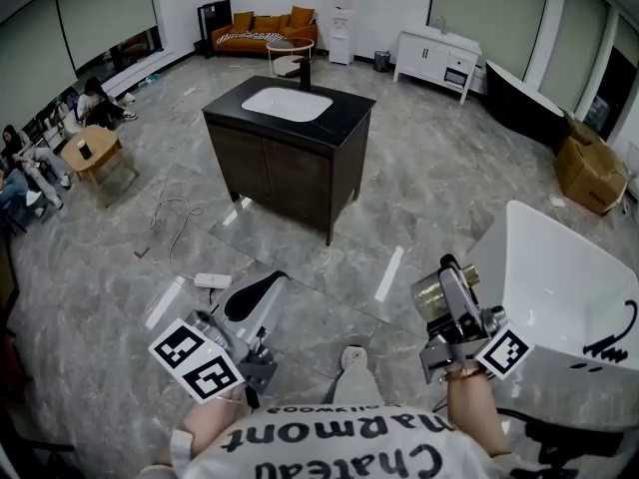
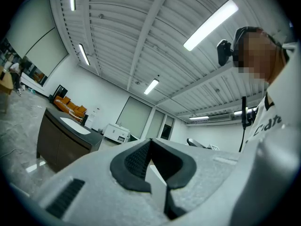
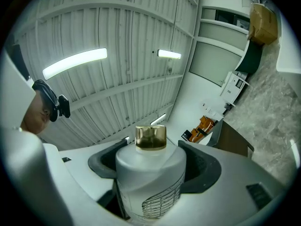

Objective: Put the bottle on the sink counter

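Two grippers are held low before the person, well apart from the sink counter [image 1: 349,103], which stands further ahead on the floor. The right gripper [image 3: 150,161] is closed on the bottle [image 3: 149,187]: its jaws are spread wide and the dark pads are pressed on both sides of the white body, with the gold cap [image 3: 151,137] above them. The bottle is thus held in the air, at the near right of the counter and far from its white basin [image 1: 287,103]. The left gripper [image 2: 150,147], at the near left of the counter, is seen with its jaws brought together and nothing between them. Behind the counter an orange sofa [image 1: 265,23] is seen, and what seems to be a white cabinet [image 1: 439,58] further right.
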A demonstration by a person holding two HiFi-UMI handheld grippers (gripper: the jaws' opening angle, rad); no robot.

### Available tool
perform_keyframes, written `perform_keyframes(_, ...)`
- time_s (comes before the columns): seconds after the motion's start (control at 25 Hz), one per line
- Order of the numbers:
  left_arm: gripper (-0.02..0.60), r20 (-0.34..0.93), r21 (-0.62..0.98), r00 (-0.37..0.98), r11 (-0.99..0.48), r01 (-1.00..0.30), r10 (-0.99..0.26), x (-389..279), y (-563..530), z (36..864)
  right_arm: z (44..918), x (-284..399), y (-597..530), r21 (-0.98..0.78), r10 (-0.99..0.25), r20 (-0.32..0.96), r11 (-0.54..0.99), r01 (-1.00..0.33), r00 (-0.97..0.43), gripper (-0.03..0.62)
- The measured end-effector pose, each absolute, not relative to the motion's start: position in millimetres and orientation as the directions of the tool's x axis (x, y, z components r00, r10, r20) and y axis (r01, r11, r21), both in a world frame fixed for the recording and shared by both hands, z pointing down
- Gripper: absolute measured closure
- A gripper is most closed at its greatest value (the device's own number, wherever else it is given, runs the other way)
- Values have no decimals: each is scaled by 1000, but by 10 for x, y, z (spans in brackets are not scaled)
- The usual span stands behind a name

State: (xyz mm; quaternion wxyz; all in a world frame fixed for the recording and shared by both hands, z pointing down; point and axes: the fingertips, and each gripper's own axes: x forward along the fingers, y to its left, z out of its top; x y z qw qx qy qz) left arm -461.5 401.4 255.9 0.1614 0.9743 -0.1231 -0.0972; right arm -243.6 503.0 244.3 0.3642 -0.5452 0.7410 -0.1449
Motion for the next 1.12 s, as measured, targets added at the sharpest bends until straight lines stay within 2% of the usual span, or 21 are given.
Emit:
perform_keyframes(0.2,566,-182,346,940,-914,-212,-287,-4324,3631,2491,2412,-2058,4652,-615,-908,-391,379,-691,-150,247)
perform_keyframes(0.48,566,-184,322,948,-928,-190,-259,-3565,3098,2405,2315,-1319,4005,-590,-890,-417,421,-689,-187,247)
perform_keyframes(0.68,566,-252,332,929,-926,-178,-269,-3106,2762,2297,2296,-862,3598,-581,-879,-419,453,-676,-229,247)
perform_keyframes(1.04,566,-199,366,929,-903,-225,-313,-2577,2297,2601,2552,-349,3056,-604,-892,-378,441,-664,-249,247)
perform_keyframes(1.12,566,-218,392,931,-900,-193,-294,-2427,2180,2611,2615,-250,2967,-610,-894,-374,438,-660,-247,247)
